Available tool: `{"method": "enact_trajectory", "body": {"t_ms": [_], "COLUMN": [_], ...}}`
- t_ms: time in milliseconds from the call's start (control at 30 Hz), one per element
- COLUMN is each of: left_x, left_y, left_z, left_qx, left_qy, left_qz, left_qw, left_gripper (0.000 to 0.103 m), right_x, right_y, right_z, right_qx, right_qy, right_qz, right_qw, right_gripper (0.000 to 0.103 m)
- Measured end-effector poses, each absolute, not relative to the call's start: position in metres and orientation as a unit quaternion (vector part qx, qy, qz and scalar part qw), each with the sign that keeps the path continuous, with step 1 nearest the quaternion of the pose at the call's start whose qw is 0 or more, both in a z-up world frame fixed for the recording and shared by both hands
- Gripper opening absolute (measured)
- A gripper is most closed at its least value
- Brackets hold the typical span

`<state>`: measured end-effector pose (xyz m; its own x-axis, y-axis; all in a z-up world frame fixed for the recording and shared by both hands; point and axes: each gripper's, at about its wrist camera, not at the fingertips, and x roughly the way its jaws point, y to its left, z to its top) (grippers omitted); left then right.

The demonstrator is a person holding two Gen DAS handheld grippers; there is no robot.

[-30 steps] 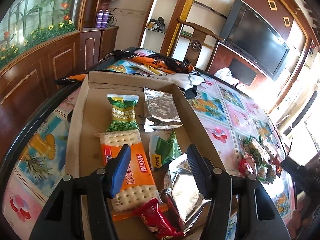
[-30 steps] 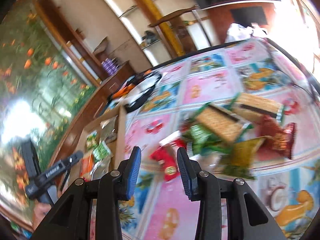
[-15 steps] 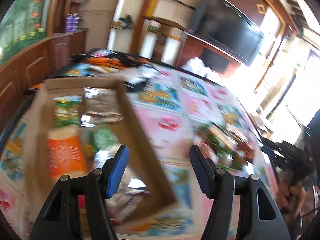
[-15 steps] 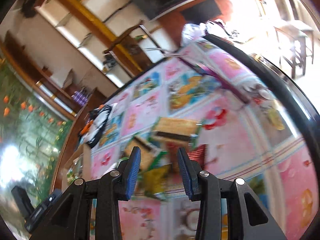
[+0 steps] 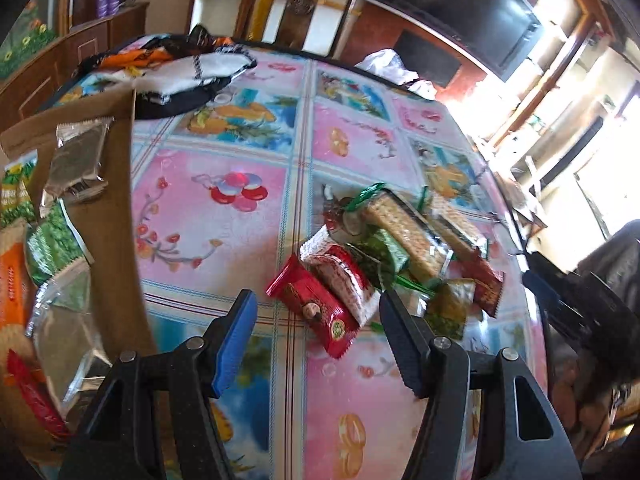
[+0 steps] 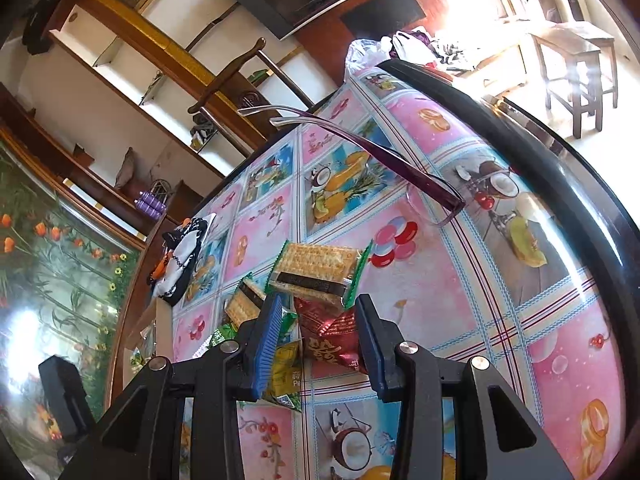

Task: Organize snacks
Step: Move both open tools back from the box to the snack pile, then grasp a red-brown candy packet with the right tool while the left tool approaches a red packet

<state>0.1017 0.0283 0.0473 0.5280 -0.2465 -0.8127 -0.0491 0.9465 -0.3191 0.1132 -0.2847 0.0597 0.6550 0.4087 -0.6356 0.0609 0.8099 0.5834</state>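
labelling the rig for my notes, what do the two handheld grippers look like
Both look alike. The left gripper and right gripper each have two angular matte black plastic arms with silver pivot rivets and cut-out slots near the base. The fingertips carry ribbed blue pads on their inner faces. No cables, markings or sleeves show.

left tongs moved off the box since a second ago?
Yes. The left tongs swung right, away from the cardboard box, and now hang open above the red wafer packet.

You are in a home's living room; a large dark television (image 5: 460, 8) hangs on wood panelling; open wall shelves (image 6: 120, 76) hold oddments; a carved wooden chair (image 6: 236, 80) faces the table's fruit-patterned oilcloth (image 5: 224, 216).
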Motion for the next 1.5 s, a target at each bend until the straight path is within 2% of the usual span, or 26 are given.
{"method": "enact_trajectory", "body": {"t_ms": [167, 233, 467, 600, 800, 967, 1067, 1133, 1400, 1500], "left_x": [0.112, 0.115, 0.116, 0.110, 0.108, 0.108, 0.107, 0.107, 0.108, 0.108], "left_y": [0.021, 0.015, 0.005, -0.004, -0.002, 0.001, 0.001, 0.001, 0.007, 0.006], "left_z": [0.033, 0.026, 0.024, 0.023, 0.023, 0.023, 0.024, 0.023, 0.023, 0.022], "left_qx": [-0.151, -0.135, -0.088, -0.053, -0.048, -0.057, -0.055, -0.057, -0.068, -0.061], "left_qy": [0.498, 0.498, 0.469, 0.461, 0.461, 0.461, 0.460, 0.461, 0.464, 0.462], "left_qz": [-0.042, -0.039, -0.048, -0.061, -0.064, -0.069, -0.068, -0.069, -0.068, -0.065], "left_qw": [0.853, 0.856, 0.877, 0.884, 0.884, 0.883, 0.884, 0.883, 0.880, 0.882], "left_gripper": [0.056, 0.049, 0.046, 0.045, 0.030, 0.030, 0.030, 0.030, 0.030, 0.030], "right_x": [0.115, 0.117, 0.130, 0.136, 0.127, 0.120, 0.119, 0.121, 0.126, 0.121], "right_y": [-0.284, -0.282, -0.268, -0.259, -0.249, -0.250, -0.251, -0.249, -0.240, -0.241], "right_z": [0.060, 0.059, 0.050, 0.039, 0.035, 0.046, 0.052, 0.052, 0.028, 0.032], "right_qx": [0.293, 0.282, 0.237, 0.225, 0.219, 0.214, 0.206, 0.196, 0.207, 0.217], "right_qy": [0.401, 0.403, 0.407, 0.438, 0.477, 0.451, 0.419, 0.403, 0.498, 0.498], "right_qz": [0.101, 0.092, 0.075, 0.091, 0.113, 0.110, 0.098, 0.089, 0.121, 0.133], "right_qw": [0.862, 0.866, 0.879, 0.866, 0.844, 0.860, 0.879, 0.889, 0.833, 0.829], "right_gripper": [0.041, 0.041, 0.040, 0.040, 0.043, 0.044, 0.053, 0.054, 0.054, 0.054]}}
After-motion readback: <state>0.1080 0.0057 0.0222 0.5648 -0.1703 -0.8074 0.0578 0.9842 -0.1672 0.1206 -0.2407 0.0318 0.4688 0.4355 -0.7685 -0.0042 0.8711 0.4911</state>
